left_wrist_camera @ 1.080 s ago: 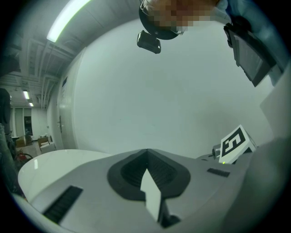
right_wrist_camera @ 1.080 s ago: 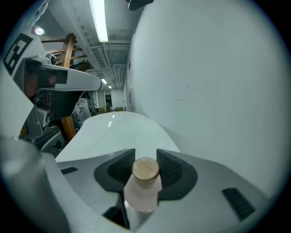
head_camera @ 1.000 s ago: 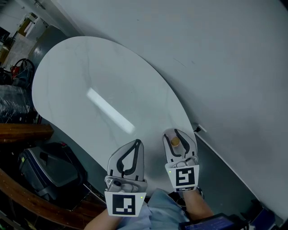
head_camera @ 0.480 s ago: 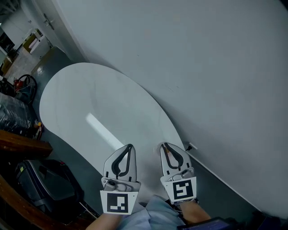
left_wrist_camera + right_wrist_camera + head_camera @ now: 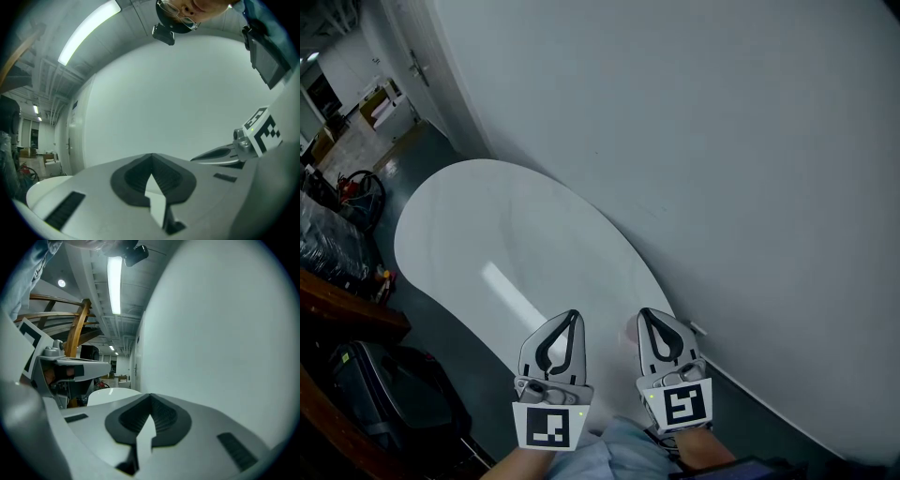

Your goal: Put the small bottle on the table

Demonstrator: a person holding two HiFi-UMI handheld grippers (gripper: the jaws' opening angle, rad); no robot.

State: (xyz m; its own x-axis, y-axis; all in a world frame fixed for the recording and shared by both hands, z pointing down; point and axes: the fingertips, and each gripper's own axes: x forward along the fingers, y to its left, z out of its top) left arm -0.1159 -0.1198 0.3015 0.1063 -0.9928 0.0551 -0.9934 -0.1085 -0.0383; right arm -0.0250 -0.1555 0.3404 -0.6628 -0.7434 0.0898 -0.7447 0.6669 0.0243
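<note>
My right gripper (image 5: 644,312) hovers over the near end of the white oval table (image 5: 516,244), its jaws shut tip to tip with nothing between them. The right gripper view shows the same shut jaws (image 5: 150,394) pointing along the wall. A small pale blur (image 5: 630,330) lies just left of that gripper on the table; I cannot tell whether it is the small bottle. My left gripper (image 5: 573,315) is beside it, also shut and empty, and its tips (image 5: 151,154) meet in the left gripper view.
A plain pale wall (image 5: 722,141) runs along the table's right side. A dark bag (image 5: 384,394) and a wooden rail (image 5: 347,314) lie at the lower left below the table. Clutter and a doorway show far back at the upper left.
The right jaws have gone from wide open to shut. The cork-topped bottle that stood between them a second ago is no longer between them. The head view has tilted up along the table.
</note>
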